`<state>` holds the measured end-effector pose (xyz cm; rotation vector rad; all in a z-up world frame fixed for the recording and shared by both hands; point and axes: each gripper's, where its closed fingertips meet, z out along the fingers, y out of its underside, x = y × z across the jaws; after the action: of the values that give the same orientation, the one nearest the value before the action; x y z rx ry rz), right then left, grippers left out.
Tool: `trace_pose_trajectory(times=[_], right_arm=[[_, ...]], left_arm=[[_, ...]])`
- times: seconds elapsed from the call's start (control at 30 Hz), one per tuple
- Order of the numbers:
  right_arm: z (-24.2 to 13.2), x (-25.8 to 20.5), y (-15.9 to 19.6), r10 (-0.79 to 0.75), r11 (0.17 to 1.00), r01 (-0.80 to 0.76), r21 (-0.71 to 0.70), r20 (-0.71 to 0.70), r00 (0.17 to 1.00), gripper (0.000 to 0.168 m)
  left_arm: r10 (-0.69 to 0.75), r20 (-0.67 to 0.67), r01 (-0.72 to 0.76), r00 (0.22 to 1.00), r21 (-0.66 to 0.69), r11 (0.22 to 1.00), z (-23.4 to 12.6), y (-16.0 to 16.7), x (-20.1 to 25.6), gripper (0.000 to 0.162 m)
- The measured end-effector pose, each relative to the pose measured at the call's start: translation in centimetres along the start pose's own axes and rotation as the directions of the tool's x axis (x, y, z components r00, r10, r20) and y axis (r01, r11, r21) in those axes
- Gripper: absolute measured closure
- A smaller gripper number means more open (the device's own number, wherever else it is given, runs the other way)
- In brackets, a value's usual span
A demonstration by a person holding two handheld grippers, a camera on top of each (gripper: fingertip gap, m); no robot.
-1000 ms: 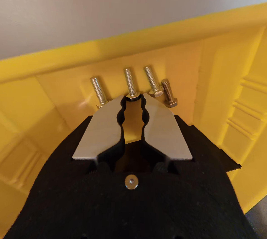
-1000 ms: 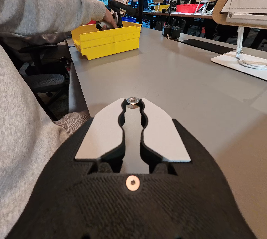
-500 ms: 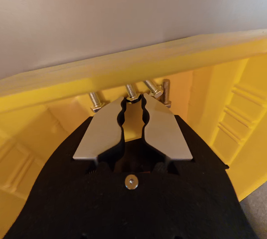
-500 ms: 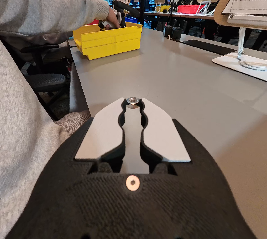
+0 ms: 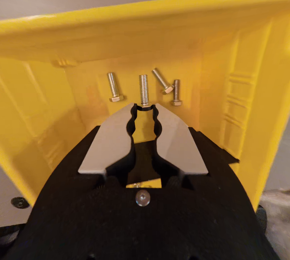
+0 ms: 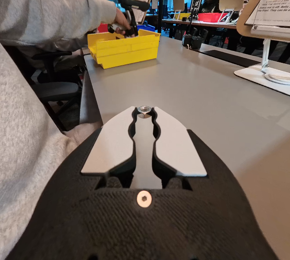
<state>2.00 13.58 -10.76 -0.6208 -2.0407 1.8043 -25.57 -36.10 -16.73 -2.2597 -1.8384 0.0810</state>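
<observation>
The left gripper (image 5: 144,106) has its jaws clamped on the head of a bolt (image 5: 144,89), shank pointing away, inside the yellow bin (image 5: 141,32); three more bolts (image 5: 114,86) lie on the bin floor beyond. The right gripper (image 6: 144,112), low over the grey tabletop (image 6: 196,95) and well apart from the bin, has its jaws clamped on a nut (image 6: 144,110). Bolt and nut are not yet joined.

Warm, dim light fills the yellow bin (image 5: 157,21), its edges smeared, perhaps by motion. Bright overhead lamps sheen the grey surface (image 6: 196,95); wide-angle bending at edges.
</observation>
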Motion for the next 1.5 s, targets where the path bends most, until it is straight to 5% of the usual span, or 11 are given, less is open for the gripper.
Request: trace_pose_trajectory(times=[0.17,0.37,0.6,0.83,1.1,1.5], right_arm=[[-0.8,0.0,-1.4,0.034,0.997,-0.034,0.068,0.006,0.999,0.151],[-1.5,0.5,-2.6,0.159,0.973,-0.162,0.163,0.033,0.987,0.151],[-2.9,0.9,-3.8,0.14,0.966,-0.135,0.219,-0.011,0.99,0.151],[-2.5,0.0,-4.3,0.068,0.974,-0.073,0.215,0.032,0.997,0.15],[-1.3,0.4,-3.6,0.1,0.976,-0.11,0.186,0.059,0.993,0.15],[1.0,1.5,-2.6,0.104,0.982,-0.114,0.151,0.072,0.992,0.15]], left_arm=[[0.099,-0.13,-0.046,0.987,0.359,0.932,-6.4,-1.9,5.8,0.142],[0.472,-0.224,-0.078,0.853,0.84,0.537,-15.1,-0.5,23.8,0.142],[0.686,-0.321,0.131,0.653,0.94,0.315,-13.6,6.9,42.5,0.141],[0.74,-0.457,0.26,0.494,0.889,0.376,-8.8,10.3,49.0,0.142],[0.786,-0.347,0.211,0.512,0.938,0.276,-9.6,12.1,47.7,0.141],[0.796,-0.463,0.257,0.389,0.885,0.389,-7.5,12.9,49.0,0.142]])
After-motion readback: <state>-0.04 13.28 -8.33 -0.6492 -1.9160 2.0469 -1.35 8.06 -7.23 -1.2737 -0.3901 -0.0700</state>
